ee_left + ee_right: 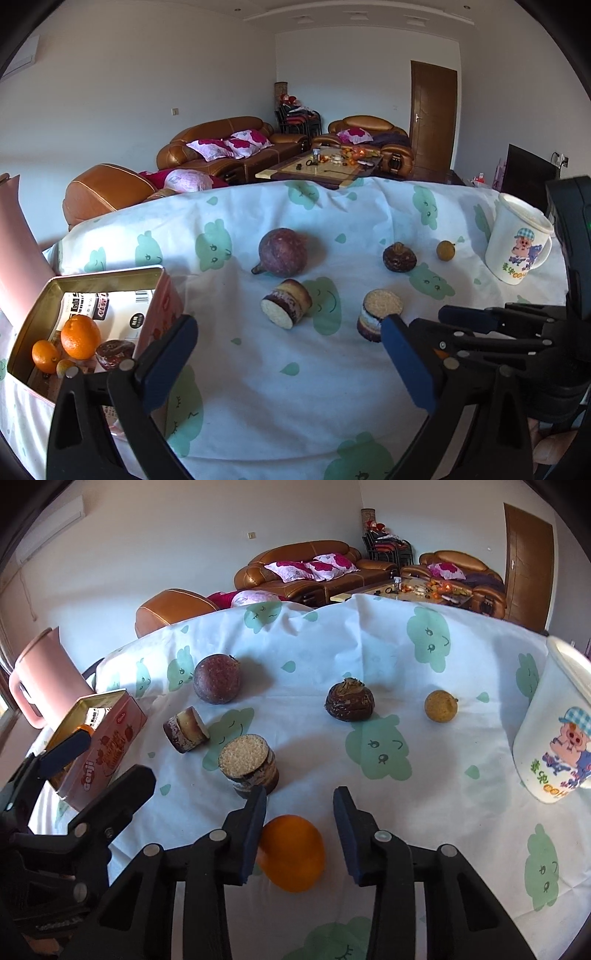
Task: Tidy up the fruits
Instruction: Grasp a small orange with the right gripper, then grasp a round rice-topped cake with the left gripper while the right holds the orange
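Left wrist view: near the tablecloth's left edge, the open gold metal tin (107,275) already holds two oranges (79,336). The left gripper (288,354) is wide open, empty. The right gripper (299,834) straddles a round orange fruit (293,853); only the left pad touches. Several fruits remain.

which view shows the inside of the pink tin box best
The left wrist view: it looks down into the open pink rectangular metal tin box, showing two oranges and other items inside. The right wrist view shows mainly its printed outer side, and the interior is mostly hidden.
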`<act>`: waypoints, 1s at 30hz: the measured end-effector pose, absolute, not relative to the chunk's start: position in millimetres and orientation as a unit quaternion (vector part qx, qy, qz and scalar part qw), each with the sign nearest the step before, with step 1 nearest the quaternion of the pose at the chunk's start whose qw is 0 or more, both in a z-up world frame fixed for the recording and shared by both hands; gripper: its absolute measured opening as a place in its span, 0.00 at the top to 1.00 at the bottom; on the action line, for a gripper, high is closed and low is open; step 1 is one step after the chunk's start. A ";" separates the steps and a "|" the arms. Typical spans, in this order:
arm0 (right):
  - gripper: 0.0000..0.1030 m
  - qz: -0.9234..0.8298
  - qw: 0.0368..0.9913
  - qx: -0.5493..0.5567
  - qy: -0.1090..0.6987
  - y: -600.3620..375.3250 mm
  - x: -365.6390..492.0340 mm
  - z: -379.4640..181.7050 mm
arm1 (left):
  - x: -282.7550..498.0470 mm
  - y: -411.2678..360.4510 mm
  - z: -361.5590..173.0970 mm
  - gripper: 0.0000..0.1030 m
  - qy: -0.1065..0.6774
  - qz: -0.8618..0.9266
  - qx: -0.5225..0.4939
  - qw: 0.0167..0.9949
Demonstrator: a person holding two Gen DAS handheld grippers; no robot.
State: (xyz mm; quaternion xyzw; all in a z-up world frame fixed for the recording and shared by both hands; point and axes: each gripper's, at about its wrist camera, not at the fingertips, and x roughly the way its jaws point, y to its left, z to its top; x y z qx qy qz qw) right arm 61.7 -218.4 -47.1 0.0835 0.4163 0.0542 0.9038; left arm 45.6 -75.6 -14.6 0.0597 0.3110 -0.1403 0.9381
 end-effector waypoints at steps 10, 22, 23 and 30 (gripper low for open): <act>0.59 0.092 0.888 0.071 0.444 -208.2 53.7 -49.8 | 63.0 -85.4 4.9 0.02 0.301 -0.139 0.084 0.940; 0.59 0.108 0.882 0.024 0.459 -209.2 32.0 -48.7 | 77.6 -141.2 -22.2 0.14 0.350 -0.174 0.161 0.906; 0.59 0.101 0.883 0.030 0.457 -214.1 31.3 -47.5 | 81.6 -144.0 -25.5 0.14 0.363 -0.178 0.154 0.902; 0.59 0.032 0.908 0.136 0.395 -279.7 24.0 -25.2 | 89.2 -171.0 -46.8 0.45 0.393 -0.197 0.158 0.884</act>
